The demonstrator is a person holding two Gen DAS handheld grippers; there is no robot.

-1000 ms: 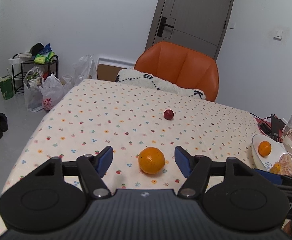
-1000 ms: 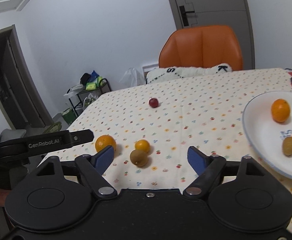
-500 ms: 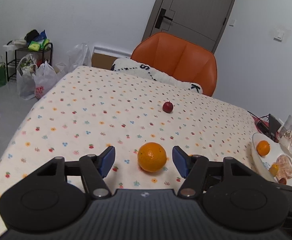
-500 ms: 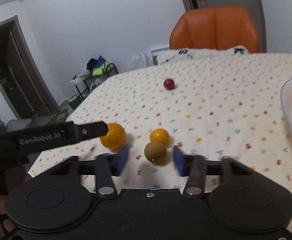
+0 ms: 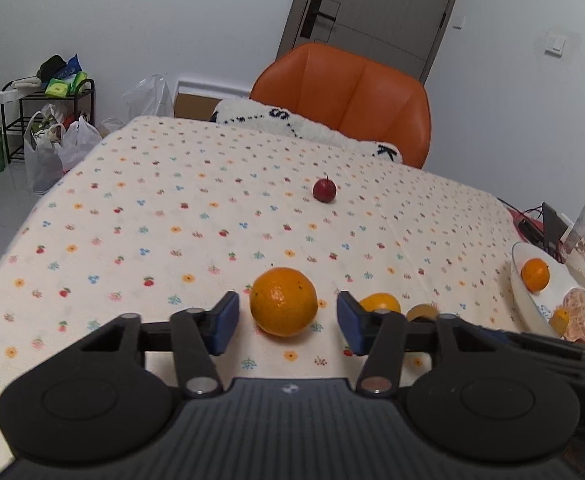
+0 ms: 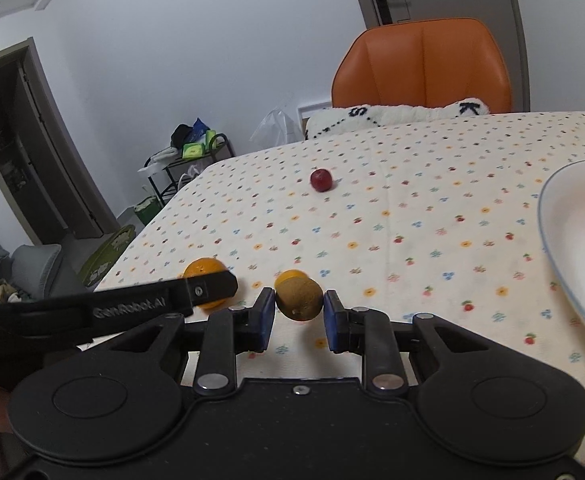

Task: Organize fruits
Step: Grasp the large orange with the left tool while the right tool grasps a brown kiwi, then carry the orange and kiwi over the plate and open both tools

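Sitting at lower centre of the left wrist view, a large orange [image 5: 283, 301] is lying between the wide-spread left gripper [image 5: 285, 322], untouched; the right gripper [image 6: 298, 316] is pinching a kiwi [image 6: 299, 299] at lower centre of its view

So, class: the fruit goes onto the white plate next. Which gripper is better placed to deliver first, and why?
Right. The right gripper already has its pads against the kiwi, with the white plate on its side. The left gripper is open around the large orange.
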